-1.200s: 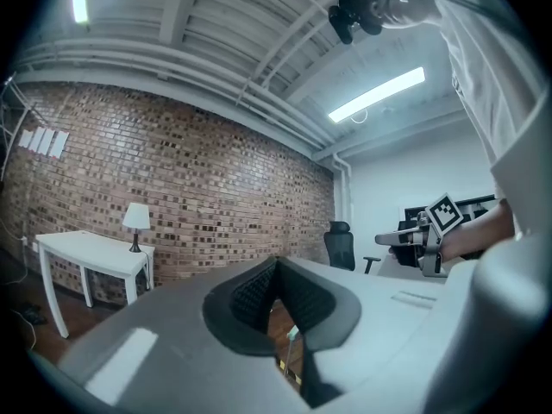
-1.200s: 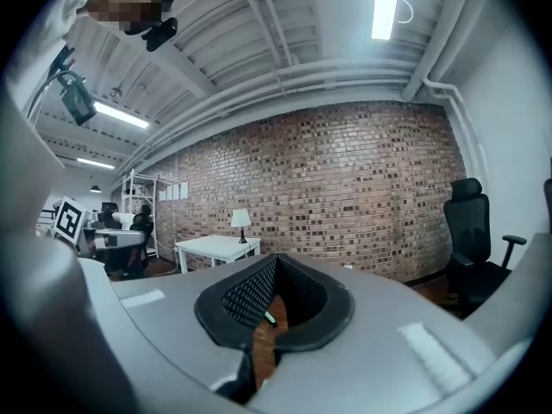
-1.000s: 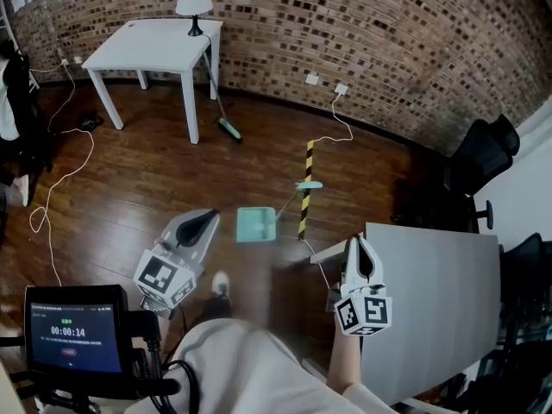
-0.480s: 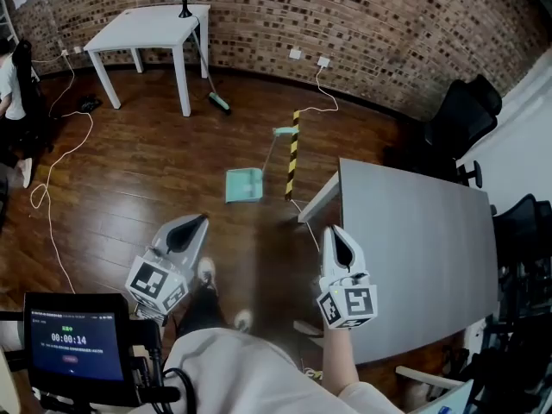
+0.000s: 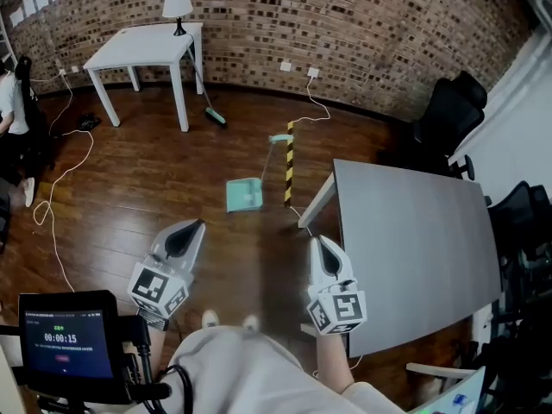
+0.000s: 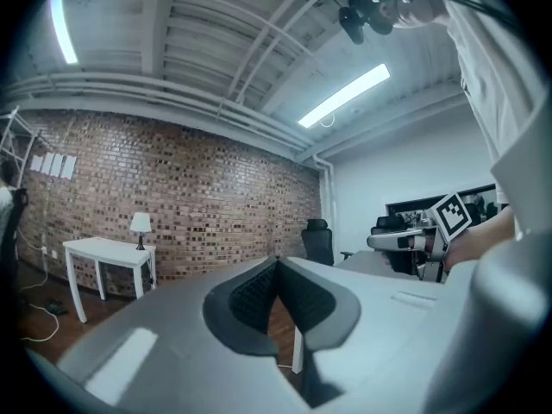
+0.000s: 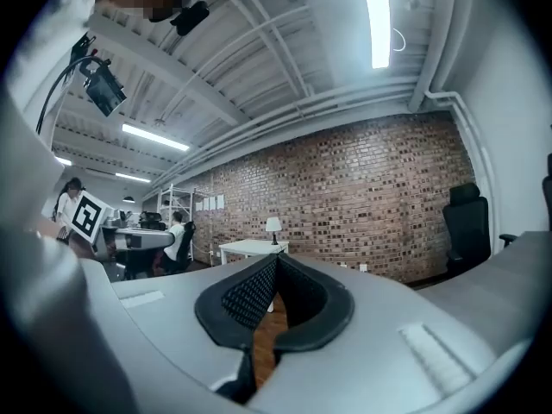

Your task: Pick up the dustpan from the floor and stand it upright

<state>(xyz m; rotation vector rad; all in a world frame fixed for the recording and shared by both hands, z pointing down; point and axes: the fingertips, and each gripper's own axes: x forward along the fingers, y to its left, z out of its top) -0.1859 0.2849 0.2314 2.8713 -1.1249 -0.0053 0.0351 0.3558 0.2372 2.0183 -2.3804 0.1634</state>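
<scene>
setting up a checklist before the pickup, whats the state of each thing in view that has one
dustpan: lying flat on the floor, not upright, untouched
left gripper: shut, empty, short of the dustpan
right gripper: shut, empty, near the grey table
broom: leaning against the white table
lamp: upright on the white table; lit or not, cannot tell
striped post: standing upright
timer screen: on
</scene>
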